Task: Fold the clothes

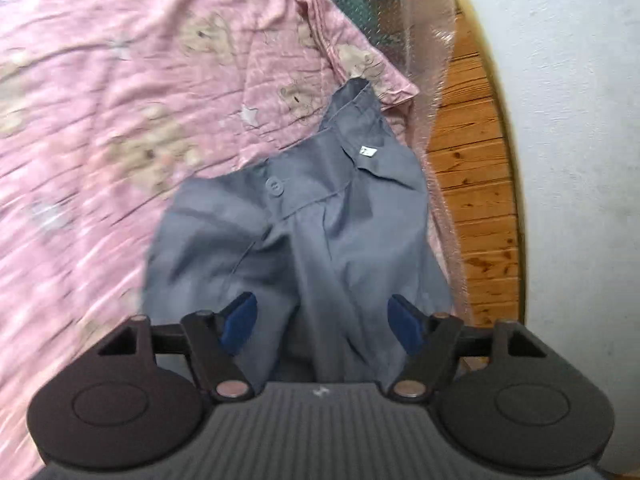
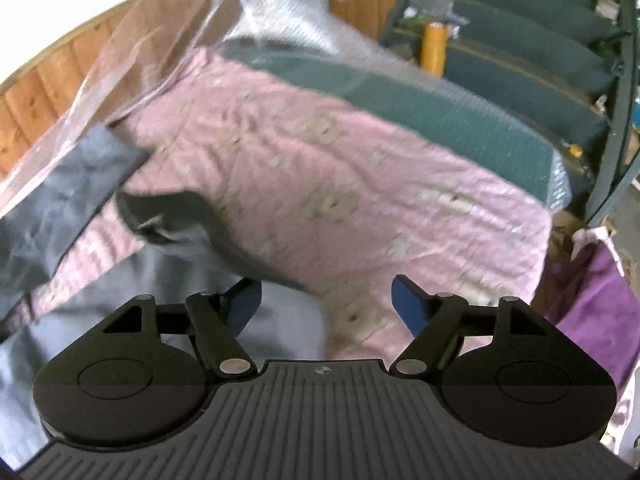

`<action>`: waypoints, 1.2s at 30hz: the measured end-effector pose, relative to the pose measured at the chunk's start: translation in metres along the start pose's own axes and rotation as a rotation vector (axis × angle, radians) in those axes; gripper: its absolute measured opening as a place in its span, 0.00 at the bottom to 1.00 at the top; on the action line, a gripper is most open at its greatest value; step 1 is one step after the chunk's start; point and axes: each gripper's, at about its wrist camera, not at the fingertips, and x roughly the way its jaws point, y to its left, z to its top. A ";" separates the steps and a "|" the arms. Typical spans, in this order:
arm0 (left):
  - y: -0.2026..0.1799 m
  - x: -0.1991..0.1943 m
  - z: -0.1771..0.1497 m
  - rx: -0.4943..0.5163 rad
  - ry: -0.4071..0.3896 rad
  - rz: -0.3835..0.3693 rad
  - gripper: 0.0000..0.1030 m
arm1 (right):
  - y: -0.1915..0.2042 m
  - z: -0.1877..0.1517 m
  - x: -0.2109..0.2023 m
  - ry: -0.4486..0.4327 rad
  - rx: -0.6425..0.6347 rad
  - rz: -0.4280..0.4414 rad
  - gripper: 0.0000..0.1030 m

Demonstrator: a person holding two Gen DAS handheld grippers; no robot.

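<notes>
A grey garment [image 1: 304,232] with a button and a small white label lies crumpled on a pink bear-print bedspread [image 1: 100,100]. My left gripper [image 1: 322,322] hovers right over its near end, jaws wide apart, blue pads [image 1: 240,322] clear of the cloth. In the right wrist view the same grey garment [image 2: 168,280] spreads at the lower left, with a dark grey strip [image 2: 68,188] of it reaching up to the left. My right gripper [image 2: 326,306] stands open above the garment's edge and the bedspread [image 2: 360,184], nothing pinched between its pads.
Clear plastic sheeting [image 1: 432,60] hangs along the bed's edge, with wooden boards [image 1: 476,200] and a white wall [image 1: 580,160] beyond. In the right wrist view a green mattress edge [image 2: 440,96], shelves with clutter [image 2: 520,20] and purple cloth [image 2: 592,304] lie to the right.
</notes>
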 end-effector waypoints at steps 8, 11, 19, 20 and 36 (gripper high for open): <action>-0.125 -0.047 0.010 0.509 -0.136 -0.354 0.01 | 0.013 -0.006 0.007 0.020 -0.060 0.025 0.72; -0.117 -0.094 -0.007 0.657 -0.167 -0.369 0.01 | -0.001 -0.009 0.008 0.021 -0.014 0.025 0.73; 0.064 -0.027 -0.004 0.206 -0.080 0.198 0.09 | -0.035 -0.042 0.036 0.124 0.020 -0.018 0.73; 0.061 -0.027 -0.005 0.204 -0.098 0.190 0.09 | -0.036 -0.041 0.037 0.131 0.003 -0.024 0.73; 0.030 -0.075 -0.023 0.124 -0.296 0.421 0.36 | 0.001 0.006 0.061 -0.049 -0.372 0.116 0.63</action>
